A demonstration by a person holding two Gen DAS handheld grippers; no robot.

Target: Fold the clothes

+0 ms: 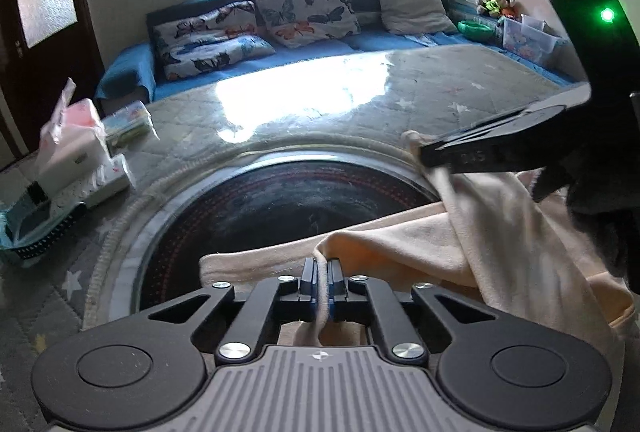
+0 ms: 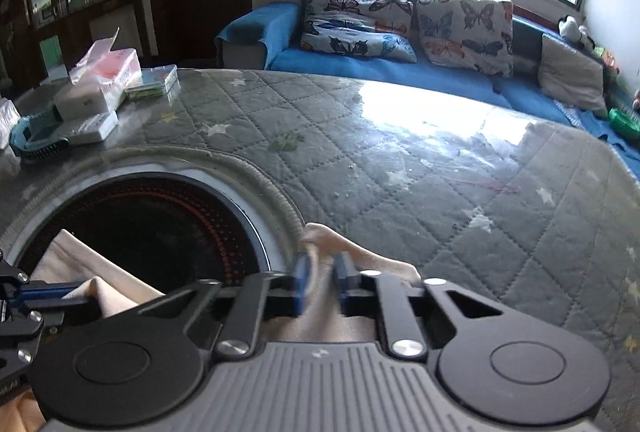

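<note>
Fingers L (image 1: 322,282): clenched on a cream cloth (image 1: 500,240) fold | fingers R (image 2: 322,282): parted slightly, cloth edge between the pads, grip cannot tell | cloth: draped over the dark round inset (image 1: 280,207) of the quilted table (image 2: 400,171) | teal basket (image 2: 38,141): at table's left edge, boxes beside it, contents unclear

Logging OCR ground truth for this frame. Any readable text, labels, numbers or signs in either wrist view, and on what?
"045", possibly: embossed on the right gripper finger in the left wrist view; blurred, uncertain.
White box: small dark label, too blurred to read.
Pink tissue pack: print unreadable.
Flat tin: print unreadable.
Cream garment: no text visible.
</note>
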